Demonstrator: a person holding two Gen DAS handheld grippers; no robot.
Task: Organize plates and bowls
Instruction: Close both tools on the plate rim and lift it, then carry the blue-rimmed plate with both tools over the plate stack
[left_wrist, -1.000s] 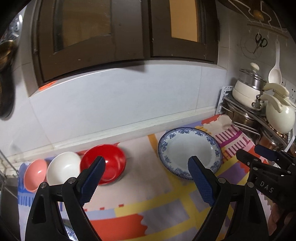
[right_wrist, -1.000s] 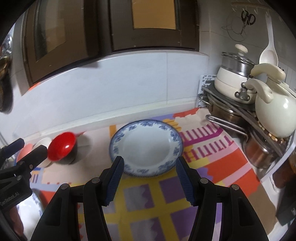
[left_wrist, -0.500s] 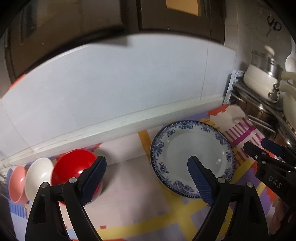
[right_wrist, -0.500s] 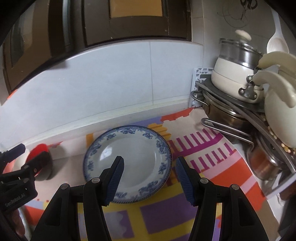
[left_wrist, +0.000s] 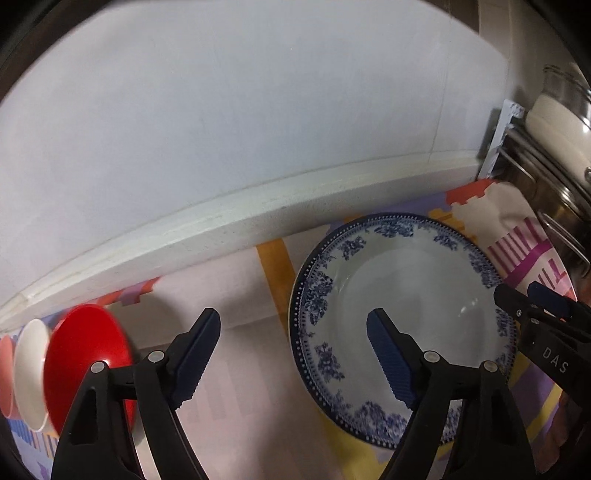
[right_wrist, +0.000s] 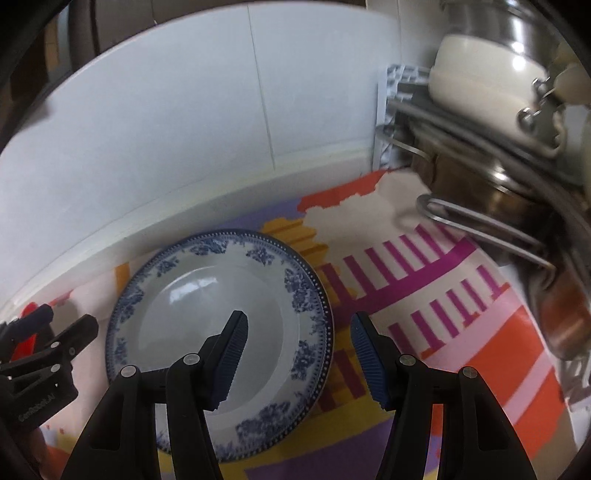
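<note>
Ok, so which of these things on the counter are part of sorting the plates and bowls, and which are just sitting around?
Part of the job:
- blue-patterned plate
- red bowl
- white bowl
- pink bowl

Just there:
- cream pot on the metal rack
- colourful mat

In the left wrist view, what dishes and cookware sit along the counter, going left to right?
pink bowl → white bowl → red bowl → blue-patterned plate → cream pot on the rack at the far right.
</note>
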